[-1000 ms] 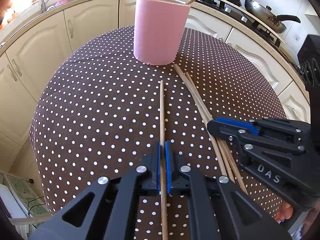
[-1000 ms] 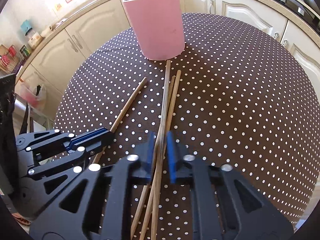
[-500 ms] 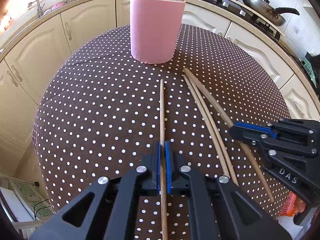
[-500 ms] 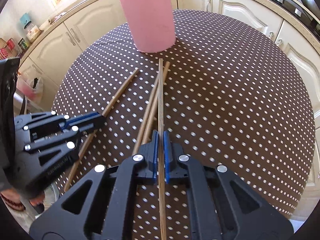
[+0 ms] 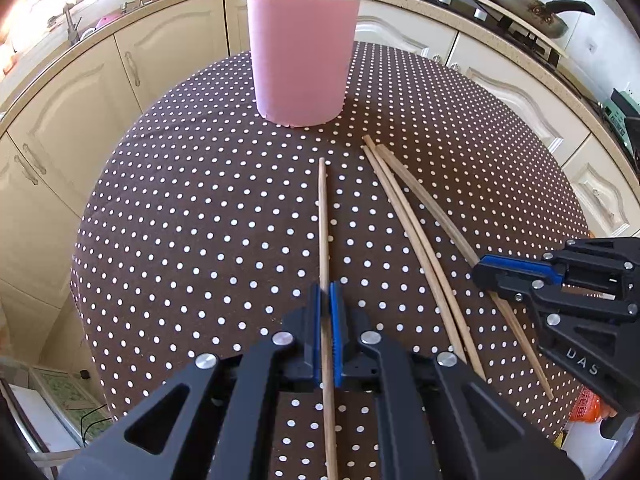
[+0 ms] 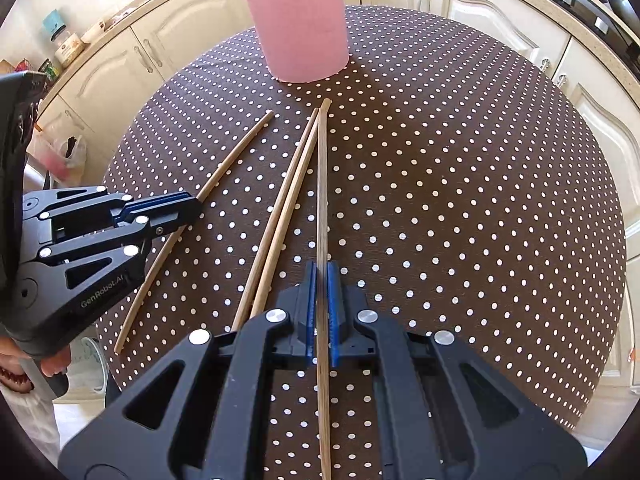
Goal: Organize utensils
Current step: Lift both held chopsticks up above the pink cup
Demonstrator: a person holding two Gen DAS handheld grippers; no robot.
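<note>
Wooden chopstick [image 5: 323, 216] pinched in left hand-held gripper [image 5: 328, 296], another [image 6: 321, 184] in right hand-held gripper [image 6: 321, 276]; both long axes point straight toward pink cup [image 5: 301, 56] ahead.

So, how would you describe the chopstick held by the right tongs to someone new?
Find the pink cup on the dotted tablecloth. Four chopsticks lie in front of it. The one closest to the right edge, clamped in the right tongs, is it; two loose chopsticks lie beside it.

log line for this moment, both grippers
left gripper: shut on chopstick | right gripper: shut on chopstick | two loose | cup: upright
</note>
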